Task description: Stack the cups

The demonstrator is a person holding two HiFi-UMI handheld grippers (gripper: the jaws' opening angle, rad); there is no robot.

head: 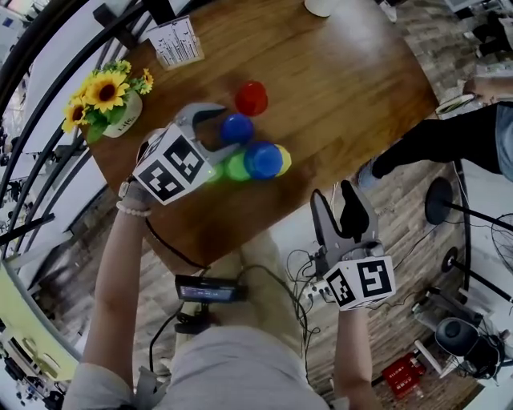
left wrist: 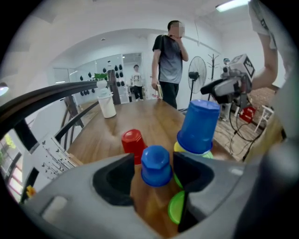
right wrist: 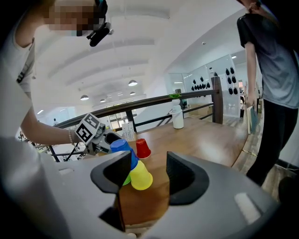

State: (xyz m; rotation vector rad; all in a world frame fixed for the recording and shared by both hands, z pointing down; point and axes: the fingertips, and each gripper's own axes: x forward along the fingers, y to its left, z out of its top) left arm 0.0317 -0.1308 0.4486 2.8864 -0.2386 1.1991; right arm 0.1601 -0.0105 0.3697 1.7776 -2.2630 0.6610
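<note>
On the wooden table point(head: 345, 88) a small blue cup point(head: 237, 128) stands upside down. My left gripper point(head: 224, 138) is open with a jaw on either side of it. The left gripper view shows this cup point(left wrist: 155, 165) filling most of the gap between the jaws. Just beyond it stands a red cup point(head: 251, 98) upside down. To its right a larger blue cup point(head: 263, 159) sits inverted over a yellow cup point(head: 283, 158) and a green cup point(head: 236, 168). My right gripper point(head: 337, 204) hangs open and empty off the table's near edge, facing the cluster point(right wrist: 140, 176).
A vase of sunflowers point(head: 108, 100) and a printed card point(head: 176, 40) stand at the table's left end, and a white container point(head: 321, 6) at the far end. A person point(left wrist: 169, 60) stands beside the table on the right. Cables and gear lie on the floor point(head: 417, 360).
</note>
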